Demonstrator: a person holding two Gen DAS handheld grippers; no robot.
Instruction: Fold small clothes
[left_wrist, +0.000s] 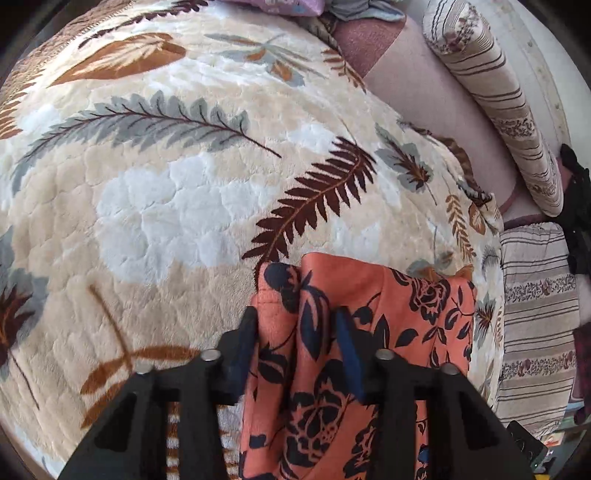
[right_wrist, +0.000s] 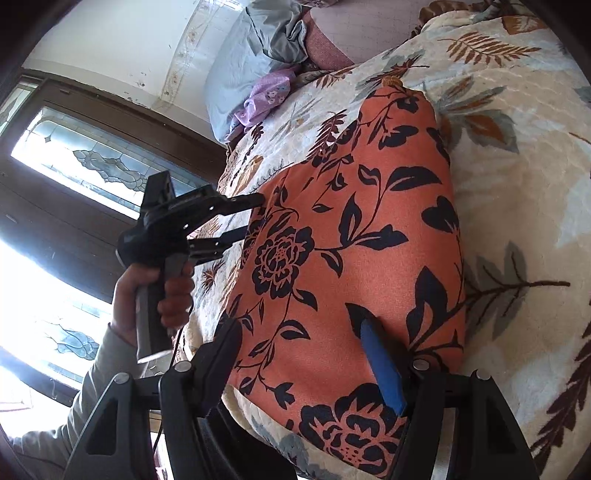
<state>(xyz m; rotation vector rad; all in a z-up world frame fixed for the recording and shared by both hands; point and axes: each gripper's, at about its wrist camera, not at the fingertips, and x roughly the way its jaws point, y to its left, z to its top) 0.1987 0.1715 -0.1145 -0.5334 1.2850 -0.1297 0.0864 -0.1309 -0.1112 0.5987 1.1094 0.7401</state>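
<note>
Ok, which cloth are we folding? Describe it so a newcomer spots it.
Start at the cream leaf-print blanket covering the bed. On it lies the orange garment, both grippers at its edges. It alone has black roses on orange; the purple cloth lies by the pillow.
</note>
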